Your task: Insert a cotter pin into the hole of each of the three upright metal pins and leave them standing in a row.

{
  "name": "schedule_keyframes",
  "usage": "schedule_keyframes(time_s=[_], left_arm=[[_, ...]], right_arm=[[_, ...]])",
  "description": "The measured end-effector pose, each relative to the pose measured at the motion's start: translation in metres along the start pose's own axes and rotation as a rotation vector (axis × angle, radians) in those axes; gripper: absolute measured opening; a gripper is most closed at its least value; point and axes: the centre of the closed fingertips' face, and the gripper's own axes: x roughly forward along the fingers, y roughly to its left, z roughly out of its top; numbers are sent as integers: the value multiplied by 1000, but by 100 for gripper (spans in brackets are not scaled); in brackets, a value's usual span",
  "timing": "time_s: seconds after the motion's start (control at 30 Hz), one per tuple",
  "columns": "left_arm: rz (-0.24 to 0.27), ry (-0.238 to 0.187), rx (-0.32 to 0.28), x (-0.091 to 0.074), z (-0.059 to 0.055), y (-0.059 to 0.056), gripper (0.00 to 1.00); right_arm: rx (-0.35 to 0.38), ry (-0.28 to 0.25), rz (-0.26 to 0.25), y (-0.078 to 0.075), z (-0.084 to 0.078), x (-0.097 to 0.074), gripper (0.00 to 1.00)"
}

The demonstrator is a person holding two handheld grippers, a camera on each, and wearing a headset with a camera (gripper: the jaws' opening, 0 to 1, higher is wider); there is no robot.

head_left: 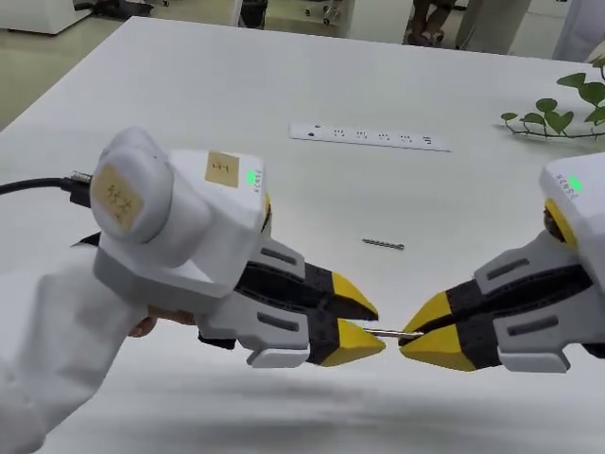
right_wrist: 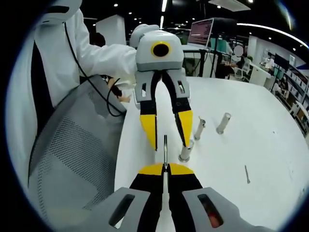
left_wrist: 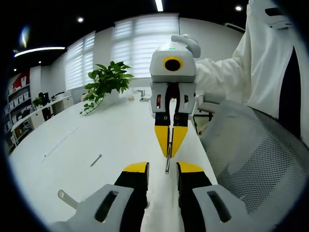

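My right gripper [head_left: 408, 339] is shut on a thin cotter pin [head_left: 391, 333] that points at my left gripper [head_left: 376, 327]. The left gripper's jaws stand open, and the pin's free end reaches in between them. In the right gripper view the held cotter pin [right_wrist: 165, 150] juts from my right gripper [right_wrist: 165, 167] toward the open left gripper [right_wrist: 168, 140]. Three upright metal pins [right_wrist: 186, 151] [right_wrist: 199, 128] [right_wrist: 223, 123] stand on the table just beyond. The left gripper view has my own left gripper [left_wrist: 162, 169] open around the pin's end [left_wrist: 167, 162].
A spare cotter pin [head_left: 383, 244] lies loose on the white table [head_left: 236, 95], also seen as the spare pin [right_wrist: 246, 174]. A white power strip [head_left: 369, 135] lies farther back and a leafy plant [head_left: 558, 109] at the far right. A mesh chair [right_wrist: 72, 145] stands beside the table.
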Motion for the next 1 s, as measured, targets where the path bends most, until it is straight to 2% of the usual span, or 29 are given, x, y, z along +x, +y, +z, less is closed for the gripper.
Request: schedule_keyframes(time_s=[0.03,0.13,0.2,0.33,0.4,0.53,0.63,0.73,0.87,1.0], left_arm=[[6,2,2,0,-1,1,30],[41,0,-18,-4,-4,10,26],[99,11,5,-6,-7,22,29],[120,11,-4,-7,-9,28,30],[121,14,-12,-7,-10,29,29],[117,44,-18,-4,-19,31,23],[111,54,-32,-1,-25,31,23],[109,62,-43,2,-29,30,23],[102,73,-53,5,-35,29,16],[100,75,-62,6,-38,31,15]], right_arm=[[-1,3,-4,-1,-1,0,0],[2,22,-20,-7,-5,0,0],[12,33,-32,-12,-8,1,0],[-9,75,-64,-20,-15,4,0],[-7,82,-64,-23,-16,6,0],[12,94,-62,-30,-26,9,0],[20,102,-59,-35,-31,13,0],[25,105,-55,-34,-31,17,0],[30,106,-51,-36,-30,21,0],[33,112,-47,-37,-33,24,0]])
